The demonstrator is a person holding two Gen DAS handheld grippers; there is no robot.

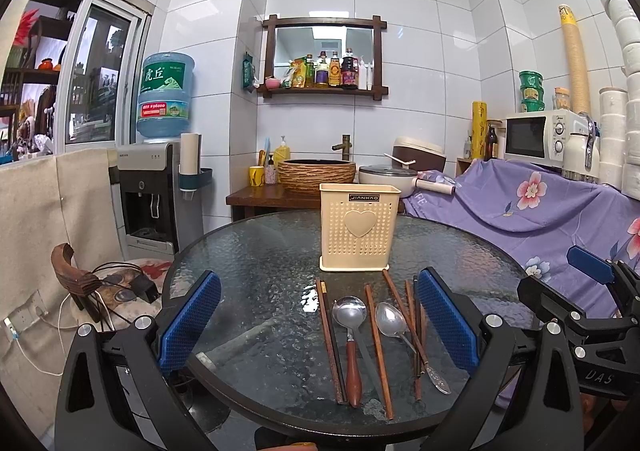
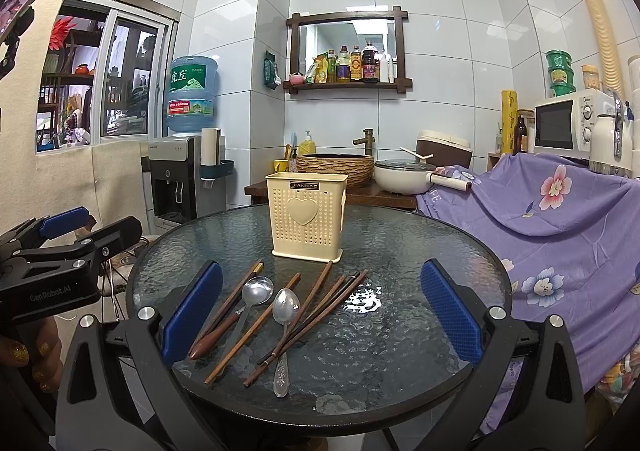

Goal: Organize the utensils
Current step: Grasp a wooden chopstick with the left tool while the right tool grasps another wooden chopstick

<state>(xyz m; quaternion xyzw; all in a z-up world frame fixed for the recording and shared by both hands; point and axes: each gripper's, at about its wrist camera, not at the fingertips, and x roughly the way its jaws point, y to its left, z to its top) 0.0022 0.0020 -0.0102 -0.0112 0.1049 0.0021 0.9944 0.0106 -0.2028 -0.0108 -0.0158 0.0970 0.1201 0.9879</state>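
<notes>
Left wrist view shows the left gripper with its blue pads spread wide apart and holding nothing, above the near edge of the round dark textured-glass table. Between the pads, from left to right, lie brown wooden chopsticks, a steel ladle with a reddish wooden handle, and a plain steel spoon resting across more chopsticks. Beyond them stands the cream perforated plastic utensil holder with a heart, empty as far as can be seen. At far right the right gripper is likewise wide apart and empty. The likely trouble: thin sticks lying flat on slick glass may skid or roll off the near edge, and lifting the spoon could drag the crossed chopsticks beneath it.
</notes>
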